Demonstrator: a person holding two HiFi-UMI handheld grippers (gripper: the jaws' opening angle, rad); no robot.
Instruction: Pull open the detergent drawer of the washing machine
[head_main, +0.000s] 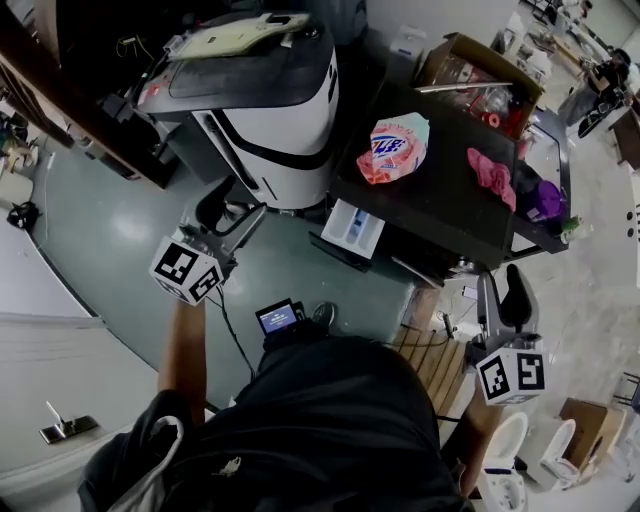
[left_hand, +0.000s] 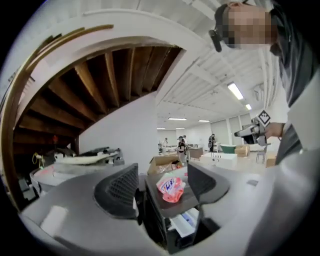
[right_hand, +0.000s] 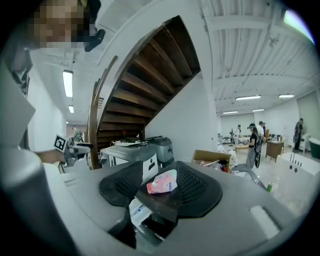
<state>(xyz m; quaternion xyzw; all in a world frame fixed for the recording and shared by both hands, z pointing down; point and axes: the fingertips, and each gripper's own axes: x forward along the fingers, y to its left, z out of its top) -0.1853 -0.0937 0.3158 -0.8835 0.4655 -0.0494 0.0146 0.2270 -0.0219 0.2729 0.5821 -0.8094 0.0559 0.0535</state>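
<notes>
The washing machine (head_main: 440, 215) has a black top, on which lies a pink detergent bag (head_main: 395, 148). Its white detergent drawer (head_main: 352, 228) stands pulled out of the front. My left gripper (head_main: 228, 212) is held up in the air to the left of the drawer, open and empty. My right gripper (head_main: 503, 295) hovers to the machine's right, also open and empty. In the left gripper view the drawer (left_hand: 186, 221) and bag (left_hand: 171, 188) show far off between the spread pads (left_hand: 120, 192). The right gripper view shows the drawer (right_hand: 137, 210) and bag (right_hand: 161, 183) the same way.
A white and grey appliance (head_main: 270, 110) stands left of the machine. A cardboard box (head_main: 480, 80) is behind it, and a pink cloth (head_main: 492, 172) lies on its top. A small screen (head_main: 277, 317) sits on the floor. A wooden staircase (right_hand: 145, 85) rises behind.
</notes>
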